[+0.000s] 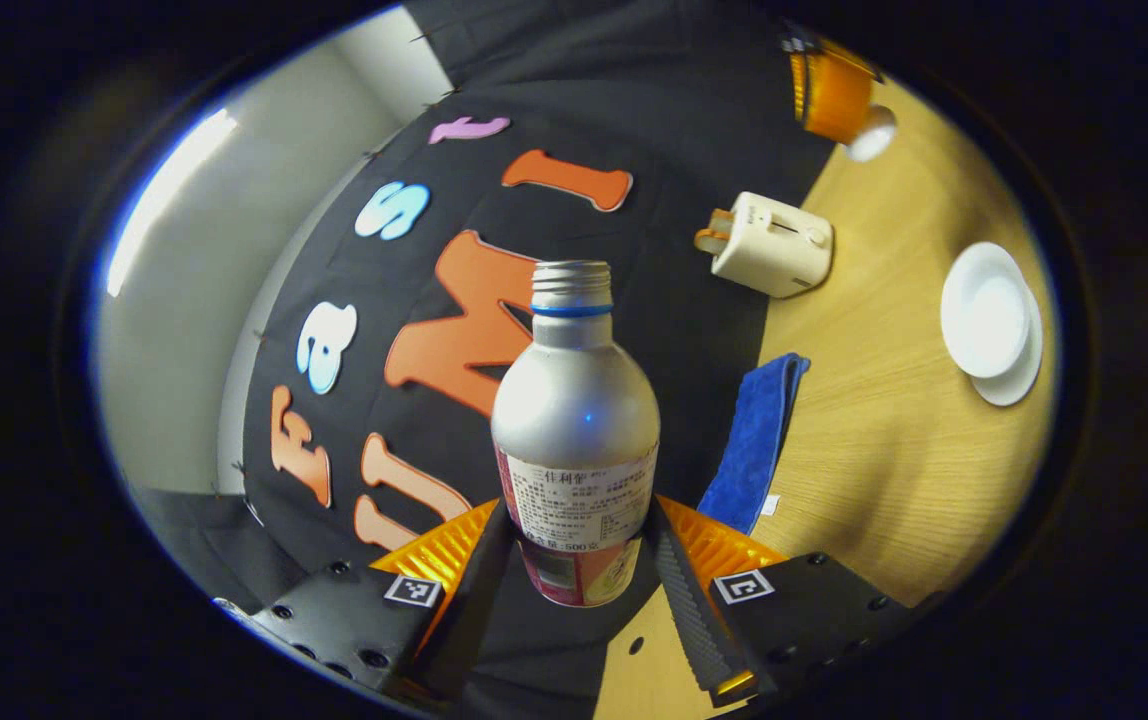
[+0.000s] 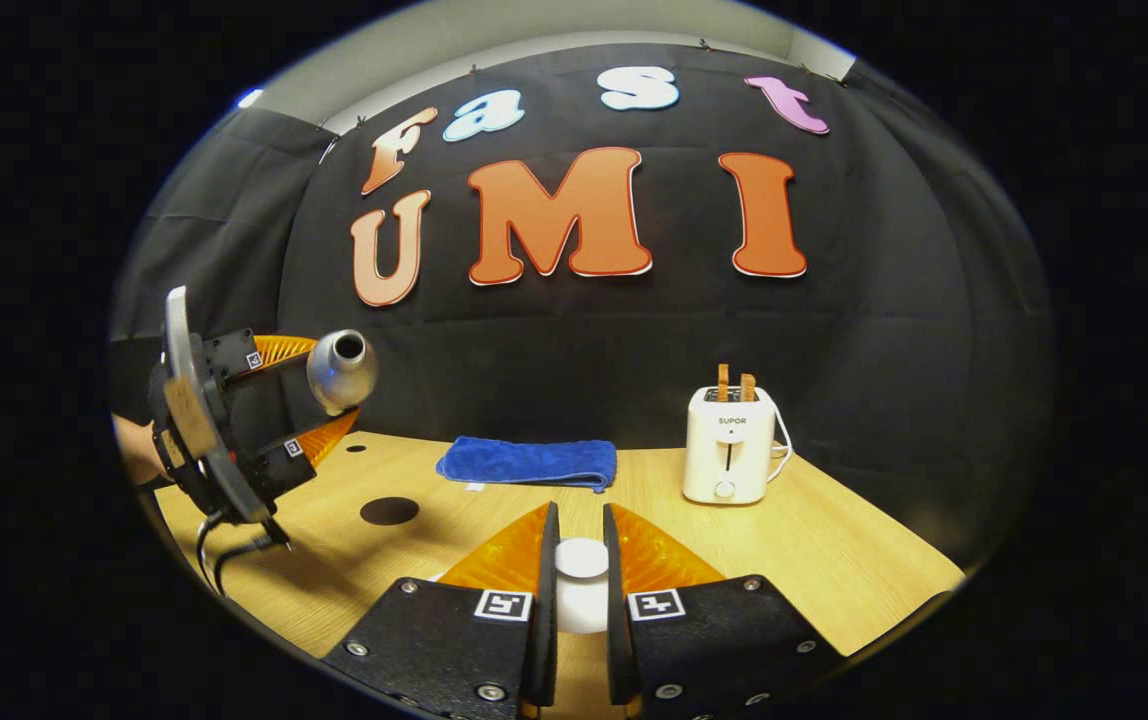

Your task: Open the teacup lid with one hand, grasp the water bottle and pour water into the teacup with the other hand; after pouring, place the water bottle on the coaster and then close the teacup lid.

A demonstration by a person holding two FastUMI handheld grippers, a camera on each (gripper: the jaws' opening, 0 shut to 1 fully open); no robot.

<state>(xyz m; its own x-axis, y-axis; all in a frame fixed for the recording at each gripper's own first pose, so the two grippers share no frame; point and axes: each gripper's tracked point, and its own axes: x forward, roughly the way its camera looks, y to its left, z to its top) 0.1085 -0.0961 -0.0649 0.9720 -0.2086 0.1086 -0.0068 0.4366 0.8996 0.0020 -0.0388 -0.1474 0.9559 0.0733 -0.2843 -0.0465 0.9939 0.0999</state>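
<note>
A silver water bottle with an open threaded mouth sits between the fingers of my left gripper, which is shut on its labelled lower body. In the right gripper view that bottle lies tipped nearly level above the table's left side, mouth towards the right, held by the left gripper. No water shows at the mouth. My right gripper is shut on the white teacup lid, held above the table. The open white teacup stands on its saucer. A round black coaster lies on the table.
A folded blue cloth lies at the table's back edge. A cream toaster with two slices in it stands to the cloth's right. The wooden table ends close on the right. In the left gripper view the right gripper is far off.
</note>
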